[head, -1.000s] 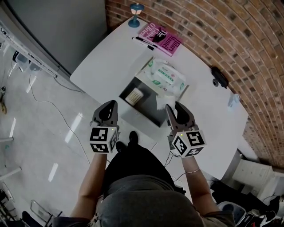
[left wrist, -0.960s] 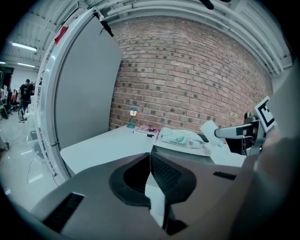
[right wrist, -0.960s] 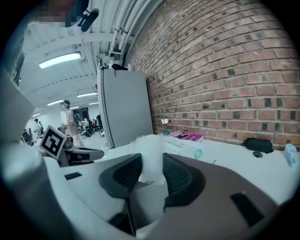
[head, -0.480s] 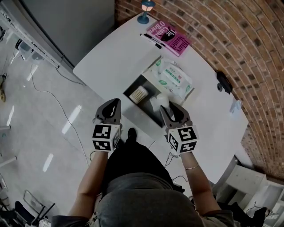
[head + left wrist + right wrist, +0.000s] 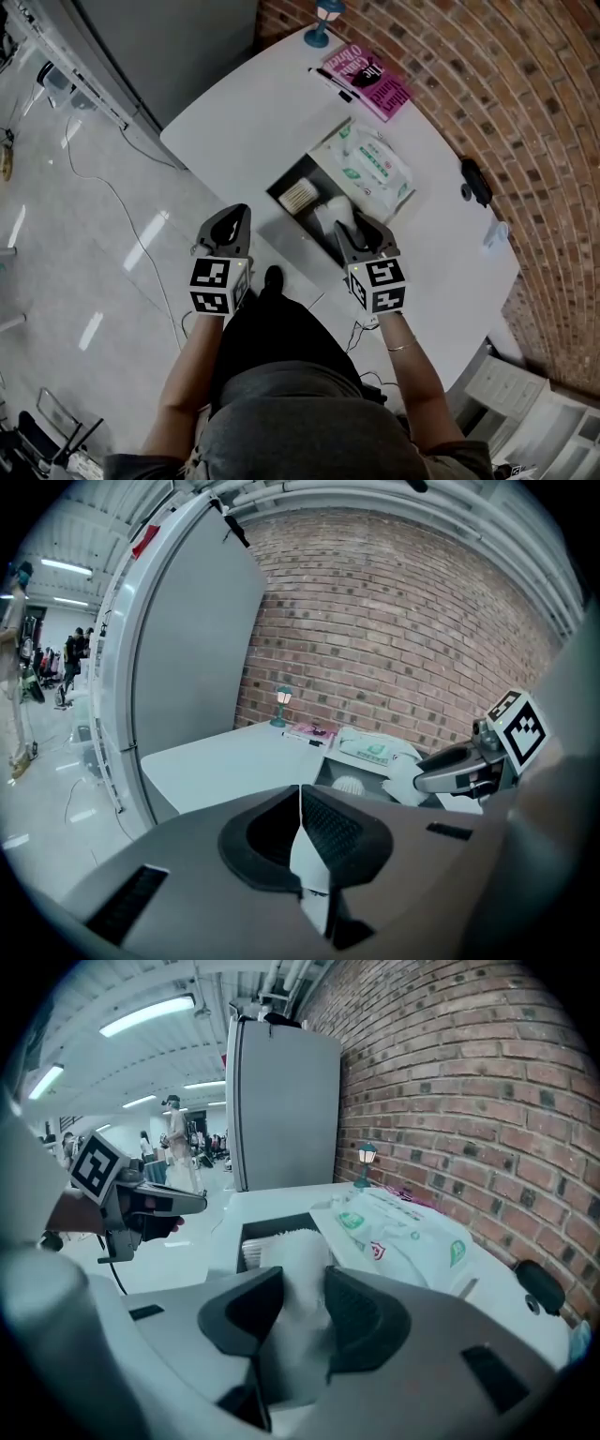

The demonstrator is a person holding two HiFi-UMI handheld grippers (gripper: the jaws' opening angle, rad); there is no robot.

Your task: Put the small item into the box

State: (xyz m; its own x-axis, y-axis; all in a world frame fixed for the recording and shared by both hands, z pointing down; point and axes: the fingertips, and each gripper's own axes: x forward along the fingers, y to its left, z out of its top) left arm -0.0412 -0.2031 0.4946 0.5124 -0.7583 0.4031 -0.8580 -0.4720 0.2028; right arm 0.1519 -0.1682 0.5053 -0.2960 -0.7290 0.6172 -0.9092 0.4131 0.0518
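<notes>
The small item is a soft white wad (image 5: 332, 213), and my right gripper (image 5: 349, 225) is shut on it. It hangs over the near right part of the dark open box (image 5: 285, 184) on the white table (image 5: 244, 122). In the right gripper view the wad (image 5: 298, 1274) fills the gap between the jaws, with the box (image 5: 267, 1225) just beyond. A bundle of cotton swabs (image 5: 298, 194) lies inside the box. My left gripper (image 5: 233, 216) is shut and empty, off the table's near edge; its jaws (image 5: 300, 803) meet in the left gripper view.
A pack of wet wipes (image 5: 375, 169) lies on the box's open lid. Farther back are a pink book (image 5: 376, 81), a black pen (image 5: 334, 83) and a small blue lamp (image 5: 322, 25). A black device (image 5: 473, 181) sits by the brick wall. A grey cabinet (image 5: 169, 47) stands left.
My right gripper has carried the white wad leftwards and forwards, from beside the box to over its near right part. The left gripper has barely moved.
</notes>
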